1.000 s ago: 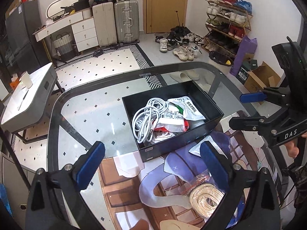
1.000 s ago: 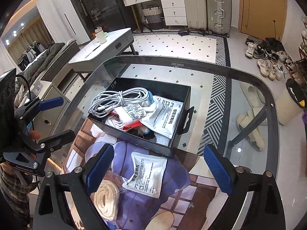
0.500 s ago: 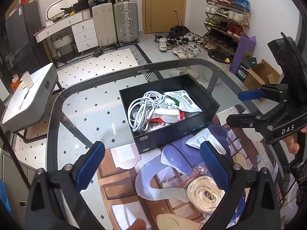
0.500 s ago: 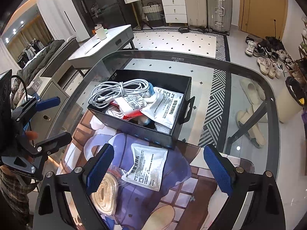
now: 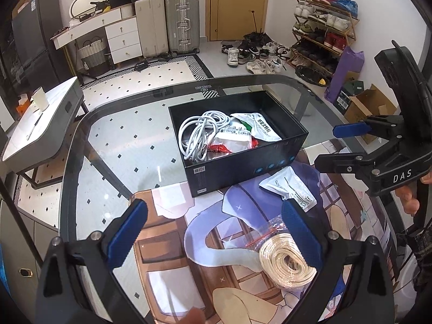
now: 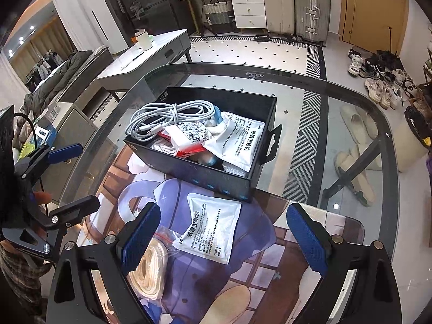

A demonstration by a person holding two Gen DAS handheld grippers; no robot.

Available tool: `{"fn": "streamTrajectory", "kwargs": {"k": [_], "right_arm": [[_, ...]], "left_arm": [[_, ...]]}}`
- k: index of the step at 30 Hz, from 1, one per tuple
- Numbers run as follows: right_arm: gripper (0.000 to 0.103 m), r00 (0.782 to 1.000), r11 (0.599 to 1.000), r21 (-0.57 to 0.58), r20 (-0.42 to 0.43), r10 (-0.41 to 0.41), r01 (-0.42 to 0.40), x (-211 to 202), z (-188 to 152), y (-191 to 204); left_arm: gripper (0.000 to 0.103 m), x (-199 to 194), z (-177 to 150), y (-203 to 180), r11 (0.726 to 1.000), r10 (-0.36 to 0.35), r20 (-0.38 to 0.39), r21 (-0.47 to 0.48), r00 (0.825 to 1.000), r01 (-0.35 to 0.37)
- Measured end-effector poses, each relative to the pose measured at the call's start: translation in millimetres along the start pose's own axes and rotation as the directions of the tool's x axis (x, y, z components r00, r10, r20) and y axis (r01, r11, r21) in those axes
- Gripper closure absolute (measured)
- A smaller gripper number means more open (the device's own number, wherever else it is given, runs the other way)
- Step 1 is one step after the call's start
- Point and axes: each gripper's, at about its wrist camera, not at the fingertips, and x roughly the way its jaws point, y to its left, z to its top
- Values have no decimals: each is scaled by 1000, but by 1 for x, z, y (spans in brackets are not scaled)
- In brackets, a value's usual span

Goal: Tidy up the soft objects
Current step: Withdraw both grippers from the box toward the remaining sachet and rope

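A black box stands on the glass table and holds a white cable coil and several soft packets. In front of it, on a printed mat, lie a white sachet and a bagged cream rope coil. My left gripper is open and empty above the mat; it also shows in the right wrist view. My right gripper is open and empty above the sachet; it also shows in the left wrist view.
The printed mat covers the near part of the glass table. Beyond the table are a low grey side table, suitcases, a shoe rack and loose shoes on the floor.
Both grippers have pulled back and risen a little from the box, so the sachet and rope coil show more fully. Both stay open and empty. The objects have not moved.
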Motion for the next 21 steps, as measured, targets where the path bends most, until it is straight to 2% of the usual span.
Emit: {"fn": "streamTrajectory", "kwargs": {"k": [21], "right_arm": [[7, 999, 1000, 24, -40, 6, -5, 12, -10, -3]], "left_arm": [[3, 11, -24, -22, 999, -28, -71, -44, 997, 25]]}}
